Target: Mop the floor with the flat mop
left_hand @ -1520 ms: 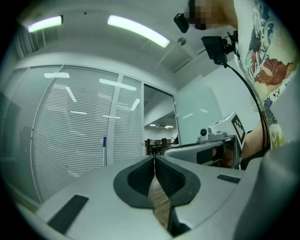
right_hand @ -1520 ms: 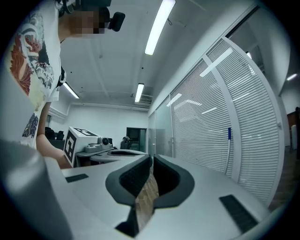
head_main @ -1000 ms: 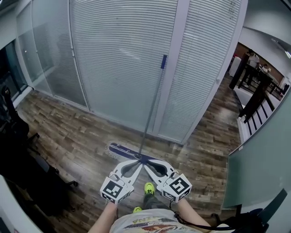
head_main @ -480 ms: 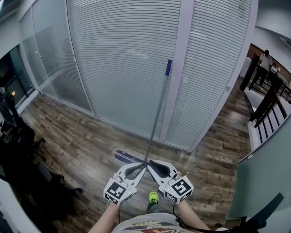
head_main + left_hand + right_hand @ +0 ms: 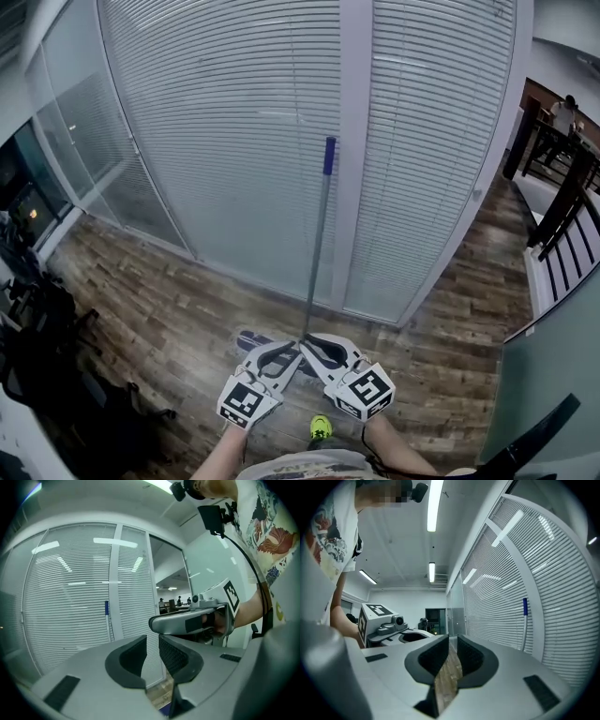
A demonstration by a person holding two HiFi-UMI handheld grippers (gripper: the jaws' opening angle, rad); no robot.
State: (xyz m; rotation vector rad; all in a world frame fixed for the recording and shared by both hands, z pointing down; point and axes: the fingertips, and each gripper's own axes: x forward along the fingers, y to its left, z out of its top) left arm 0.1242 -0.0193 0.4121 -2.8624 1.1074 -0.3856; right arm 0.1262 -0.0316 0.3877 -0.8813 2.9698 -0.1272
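flat mop (image 5: 257, 339): head flat on the wooden floor (image 5: 159, 300) near the blind-covered glass wall (image 5: 225, 141), handle (image 5: 317, 253) upright | left tool (image 5: 287, 351): jaws just been opening to a slit, nothing between them | right tool (image 5: 317, 343): clenched, empty | forearms (image 5: 223, 457): both reach forward, tools angled inward in a V, tips either side of the handle's lower end

The flat mop (image 5: 316, 253) stands nearly upright, its grey pole blue-tipped, its blue head (image 5: 251, 339) flat on the wooden floor (image 5: 169, 300) near the far edge.
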